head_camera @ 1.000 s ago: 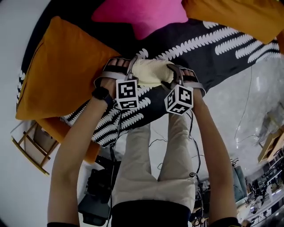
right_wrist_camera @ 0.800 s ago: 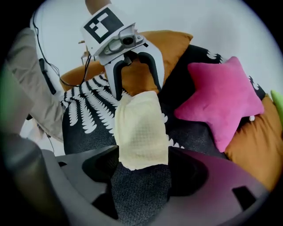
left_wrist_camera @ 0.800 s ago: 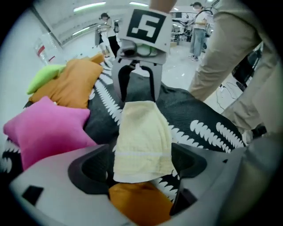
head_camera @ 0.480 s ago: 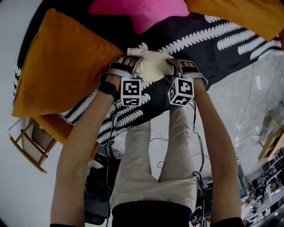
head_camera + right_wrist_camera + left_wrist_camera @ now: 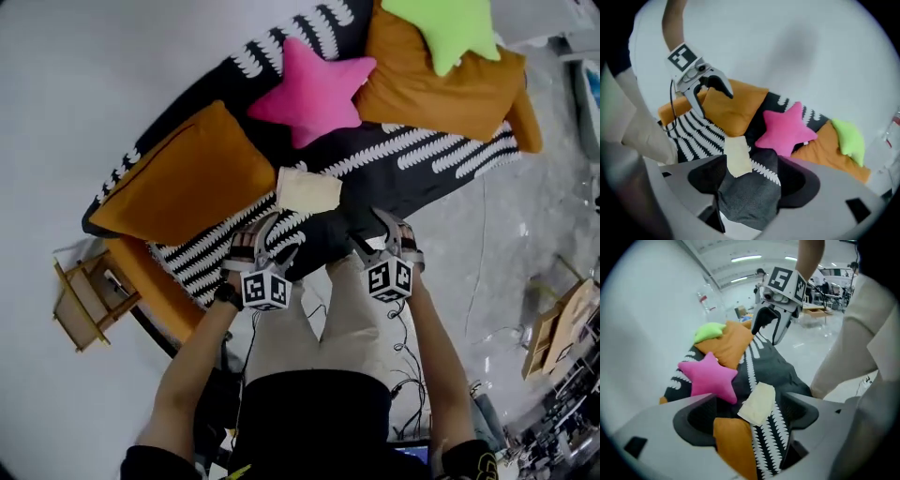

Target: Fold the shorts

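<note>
The person's beige-trousered legs [image 5: 323,323] stand on the pale grey floor [image 5: 525,216] at the bed's near edge; the left gripper [image 5: 270,246] and the right gripper [image 5: 378,242] are held side by side above the knees, well apart from the cloth; the left gripper's jaws are spread with nothing between them; the right gripper's jaws are also spread and empty, and have just been opening further; beyond them lies the low bed with a black cover printed in white fern-like stripes [image 5: 441,150]; the folded cream fabric shorts [image 5: 307,190] lie flat on this cover as a compact rectangle, just beside the corner of the large orange rectangular pillow [image 5: 183,178]; the pink star-shaped plush cushion [image 5: 309,89] sits just beyond the shorts; farther off, a second orange pillow [image 5: 436,94] carries a lime-green star-shaped cushion [image 5: 445,28]; a small wooden frame stool [image 5: 80,300] stands on the floor left of the bed.
</note>
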Action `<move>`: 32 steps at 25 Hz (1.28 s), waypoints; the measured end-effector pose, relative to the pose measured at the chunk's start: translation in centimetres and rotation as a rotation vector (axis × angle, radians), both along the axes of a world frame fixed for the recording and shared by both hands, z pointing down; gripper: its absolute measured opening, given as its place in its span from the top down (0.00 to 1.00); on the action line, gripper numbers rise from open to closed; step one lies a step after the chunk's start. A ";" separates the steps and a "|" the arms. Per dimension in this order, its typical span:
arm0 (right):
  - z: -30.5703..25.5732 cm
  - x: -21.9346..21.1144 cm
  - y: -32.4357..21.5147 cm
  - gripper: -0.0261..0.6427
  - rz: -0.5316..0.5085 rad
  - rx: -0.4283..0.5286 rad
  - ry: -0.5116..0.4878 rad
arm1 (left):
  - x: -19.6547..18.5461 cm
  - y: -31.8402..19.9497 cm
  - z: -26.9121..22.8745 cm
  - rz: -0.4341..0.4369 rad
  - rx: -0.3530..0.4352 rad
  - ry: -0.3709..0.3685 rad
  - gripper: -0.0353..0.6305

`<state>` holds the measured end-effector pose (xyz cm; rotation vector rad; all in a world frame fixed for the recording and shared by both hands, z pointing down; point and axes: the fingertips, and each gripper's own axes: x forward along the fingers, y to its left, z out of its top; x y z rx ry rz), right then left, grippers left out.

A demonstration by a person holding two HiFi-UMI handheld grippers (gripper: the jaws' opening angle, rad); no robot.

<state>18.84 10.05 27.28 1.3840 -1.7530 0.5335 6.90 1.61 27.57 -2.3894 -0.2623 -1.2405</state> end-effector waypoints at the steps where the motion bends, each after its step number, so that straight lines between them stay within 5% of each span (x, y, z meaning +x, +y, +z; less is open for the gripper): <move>1: -3.3 0.4 0.4 0.43 0.044 0.035 -0.011 | -0.1 0.5 -3.3 -0.050 -0.012 0.040 0.30; 4: -12.8 -0.3 0.6 0.43 0.140 0.120 0.013 | -1.2 0.6 -12.5 -0.227 -0.099 0.181 0.30; 7: -20.9 -1.1 -0.4 0.42 0.166 0.165 0.152 | -2.6 -1.2 -19.7 -0.390 -0.198 0.324 0.30; 11: -29.4 -5.1 -1.6 0.42 0.200 0.226 0.219 | -6.4 -3.0 -27.0 -0.467 -0.259 0.456 0.30; 15: -37.3 -10.1 -3.2 0.42 0.320 0.339 0.180 | -11.3 -4.8 -34.2 -0.562 -0.369 0.557 0.30; 20: -42.9 -13.6 -3.7 0.42 0.479 0.527 0.069 | -14.9 -4.8 -40.1 -0.497 -0.273 0.683 0.30; 25: -46.0 -15.9 -4.6 0.41 0.425 0.584 0.080 | -18.3 -7.2 -46.8 -0.439 -0.213 0.831 0.30; 32: -50.4 -15.0 -6.2 0.42 0.440 0.699 0.110 | -20.6 -10.5 -48.6 -0.497 -0.249 0.835 0.31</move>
